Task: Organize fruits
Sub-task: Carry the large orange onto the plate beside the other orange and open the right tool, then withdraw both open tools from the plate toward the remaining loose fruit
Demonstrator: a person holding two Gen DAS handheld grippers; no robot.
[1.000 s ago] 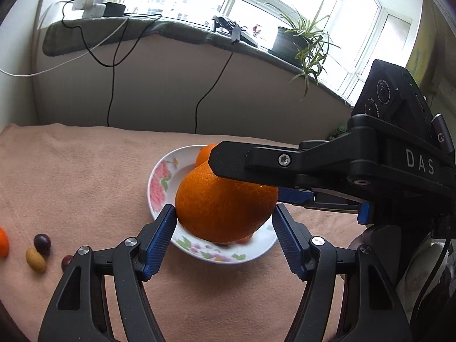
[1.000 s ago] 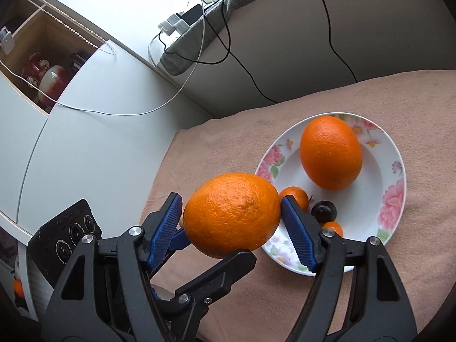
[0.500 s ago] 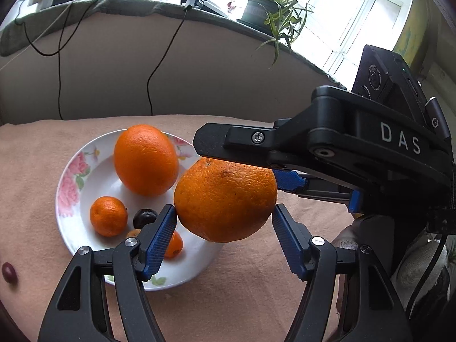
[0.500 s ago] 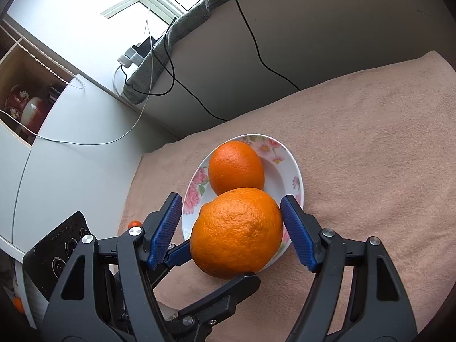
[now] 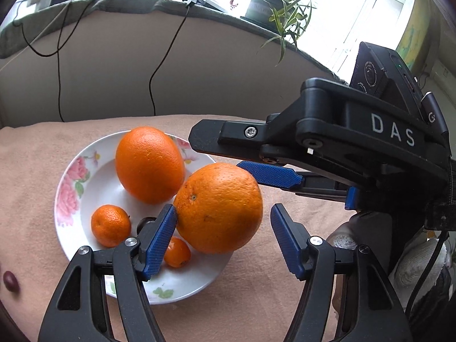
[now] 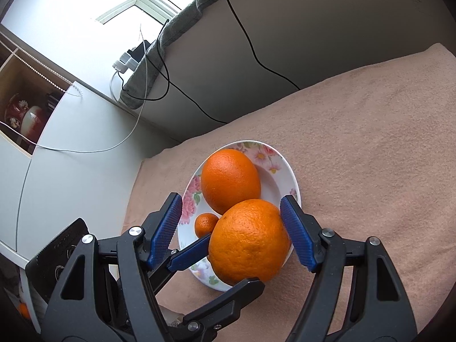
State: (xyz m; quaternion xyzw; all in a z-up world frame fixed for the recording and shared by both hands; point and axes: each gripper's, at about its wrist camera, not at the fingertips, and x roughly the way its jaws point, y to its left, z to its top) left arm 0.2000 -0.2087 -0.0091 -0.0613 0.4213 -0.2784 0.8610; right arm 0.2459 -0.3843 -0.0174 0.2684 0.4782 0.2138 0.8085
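Observation:
A big orange (image 5: pixel 218 208) sits at the near right rim of the flowered plate (image 5: pixel 74 176), touching a second big orange (image 5: pixel 149 165). Both grippers straddle it, crossed. The jaws of my left gripper (image 5: pixel 223 222) are closing with the orange between them. Its left pad (image 5: pixel 159 239) touches the peel and its right pad stands off. In the right wrist view my right gripper (image 6: pixel 231 213) has its right pad (image 6: pixel 296 236) on the orange (image 6: pixel 248 240), with a wide gap at its left pad. A mandarin (image 5: pixel 110 225), a dark fruit (image 5: pixel 145 222) and a tiny orange fruit (image 5: pixel 176 252) share the plate.
A pink cloth (image 5: pixel 34 148) covers the table. One dark red fruit (image 5: pixel 10 280) lies on it left of the plate. Behind stands a wall with hanging cables (image 5: pixel 58 79), below a sill with a potted plant (image 5: pixel 273 8). A white cabinet (image 6: pixel 71 171) borders the table's left side.
Both grippers carried the orange over the plate, then stopped. The orange now looks smaller and farther away. A gap has opened at one pad of each gripper.

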